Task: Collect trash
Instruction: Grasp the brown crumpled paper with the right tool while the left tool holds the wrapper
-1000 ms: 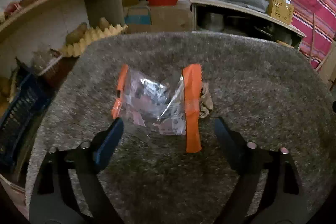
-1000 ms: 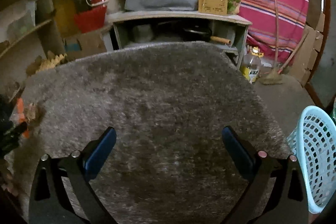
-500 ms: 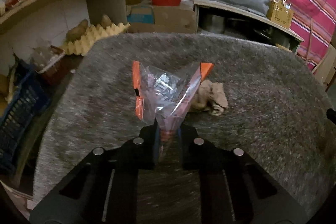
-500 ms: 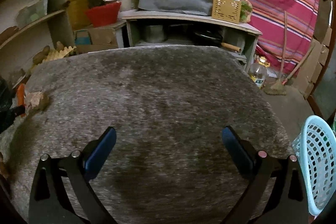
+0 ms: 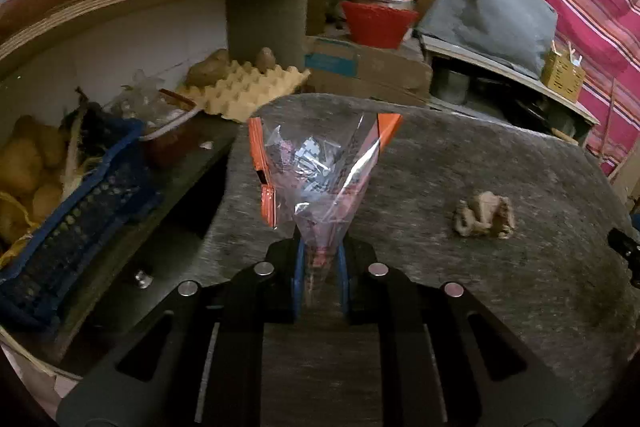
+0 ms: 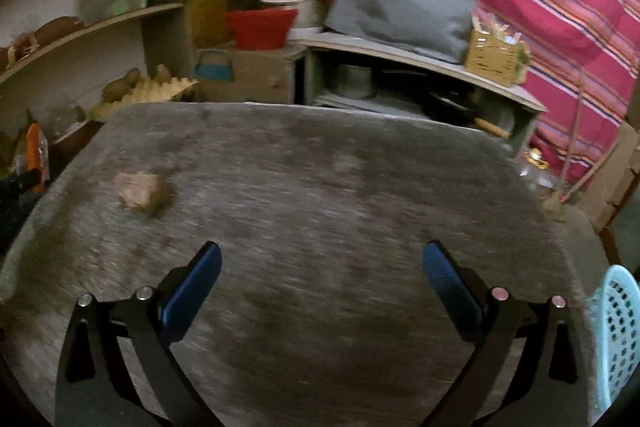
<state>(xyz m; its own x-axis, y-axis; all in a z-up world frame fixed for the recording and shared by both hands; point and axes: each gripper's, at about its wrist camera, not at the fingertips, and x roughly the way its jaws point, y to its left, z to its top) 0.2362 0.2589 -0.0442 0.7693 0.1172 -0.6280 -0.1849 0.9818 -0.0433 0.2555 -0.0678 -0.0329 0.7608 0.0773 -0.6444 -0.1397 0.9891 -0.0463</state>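
A clear plastic bag [image 5: 320,171] with orange edge strips stood upright, pinched at its bottom. A crumpled brownish wad [image 5: 484,215], possibly paper, lay on the grey tabletop [image 5: 500,155] to its right.

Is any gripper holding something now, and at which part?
The left gripper holds the clear plastic bag by its bunched lower end. The right gripper holds nothing.

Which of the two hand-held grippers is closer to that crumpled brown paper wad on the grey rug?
Probably the left hand-held gripper; the paper wad lies just to its right. The right hand-held gripper sits back, with the wad ahead to its left.
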